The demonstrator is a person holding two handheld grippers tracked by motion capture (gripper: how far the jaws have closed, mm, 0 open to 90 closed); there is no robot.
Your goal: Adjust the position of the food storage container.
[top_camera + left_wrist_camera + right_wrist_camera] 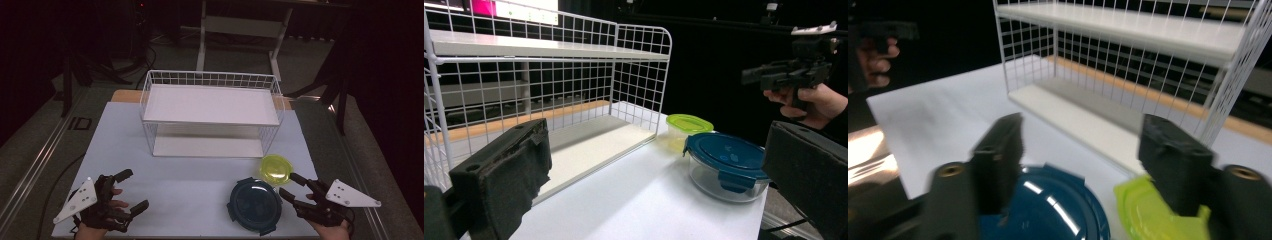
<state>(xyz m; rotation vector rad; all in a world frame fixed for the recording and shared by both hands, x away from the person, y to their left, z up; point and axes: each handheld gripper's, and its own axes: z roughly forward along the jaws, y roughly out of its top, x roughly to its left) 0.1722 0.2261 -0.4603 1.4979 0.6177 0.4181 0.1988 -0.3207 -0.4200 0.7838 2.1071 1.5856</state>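
Sitting upright, lid up, blue-lidded container (254,204); right gripper (290,185) hovers released beside it.

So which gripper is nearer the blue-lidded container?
Right. The right gripper hovers just beside the blue-lidded container, jaws apart with nothing between them. The left gripper is far across the table.

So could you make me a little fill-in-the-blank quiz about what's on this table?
1. The larger container has a dark ____ lid.
2. The small container beside it has a yellow-____ lid.
3. The white wire rack has ____ shelves.
4. Both containers sit nearer the ____ tongs.

Missing words: blue; green; two; right
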